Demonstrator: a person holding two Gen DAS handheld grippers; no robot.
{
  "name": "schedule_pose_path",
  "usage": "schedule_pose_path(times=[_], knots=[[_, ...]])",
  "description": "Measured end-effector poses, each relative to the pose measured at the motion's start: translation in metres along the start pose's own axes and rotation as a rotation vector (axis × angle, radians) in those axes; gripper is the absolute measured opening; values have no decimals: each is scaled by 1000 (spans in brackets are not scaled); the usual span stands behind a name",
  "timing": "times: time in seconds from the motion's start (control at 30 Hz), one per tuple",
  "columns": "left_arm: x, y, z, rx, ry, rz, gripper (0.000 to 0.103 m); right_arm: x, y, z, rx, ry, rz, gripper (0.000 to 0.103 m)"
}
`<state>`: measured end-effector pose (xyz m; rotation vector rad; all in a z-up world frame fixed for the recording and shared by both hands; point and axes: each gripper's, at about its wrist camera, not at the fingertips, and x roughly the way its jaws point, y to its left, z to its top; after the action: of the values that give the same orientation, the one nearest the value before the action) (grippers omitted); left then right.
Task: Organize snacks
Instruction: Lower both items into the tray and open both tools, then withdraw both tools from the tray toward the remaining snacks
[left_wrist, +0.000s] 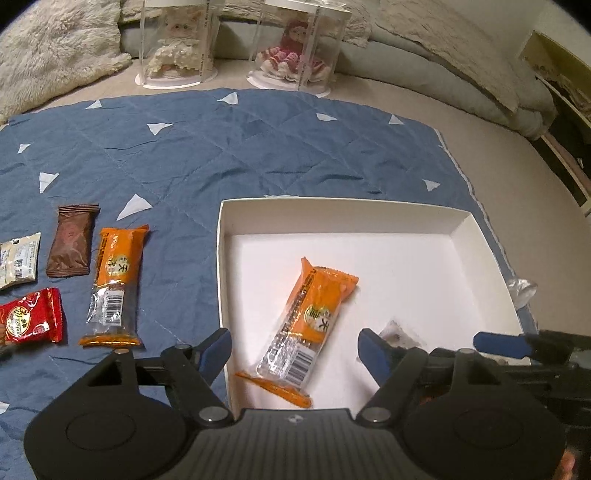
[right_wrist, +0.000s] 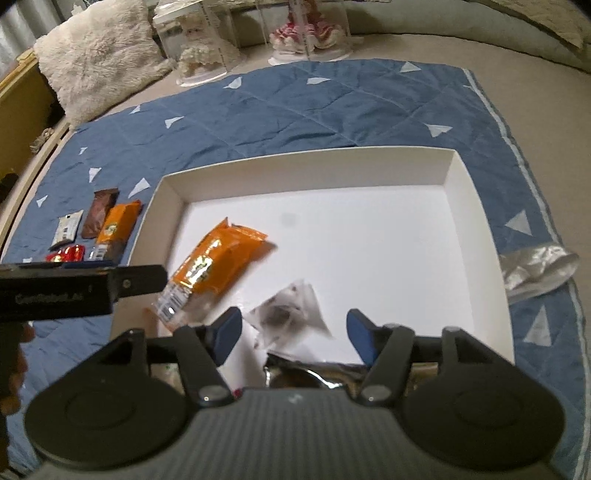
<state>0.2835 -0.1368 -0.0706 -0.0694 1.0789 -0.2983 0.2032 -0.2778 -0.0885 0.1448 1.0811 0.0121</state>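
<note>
Beside white box (left_wrist: 480, 236): brown (left_wrist: 72, 242), red (left_wrist: 31, 319), orange packets (left_wrist: 116, 284); both grippers wide, empty.

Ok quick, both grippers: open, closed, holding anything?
Left gripper: open, holding nothing; the orange snack pack lies free in the white box.
Right gripper: open, holding nothing; the clear packet lies loose below it.

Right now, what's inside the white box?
White box holds an orange snack pack lying flat and a small clear packet near the front wall. The grippers hide the front edge, so anything there can't be seen. The rest of the floor is bare.
</note>
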Motion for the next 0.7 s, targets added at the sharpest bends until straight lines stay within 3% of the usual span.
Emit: schedule_pose_path(times=[0.33,0.57,0.7], knots=[[-9,0,-13,27,31,17,79,-19,-11,-7,0,-31,-38,80],[-19,1,-25,39,45,30,101,-27,-11,-13,-12,-31,-60,93],[-24,6,-31,38,55,27,103,-29,-6,-18,-35,-28,-62,101]])
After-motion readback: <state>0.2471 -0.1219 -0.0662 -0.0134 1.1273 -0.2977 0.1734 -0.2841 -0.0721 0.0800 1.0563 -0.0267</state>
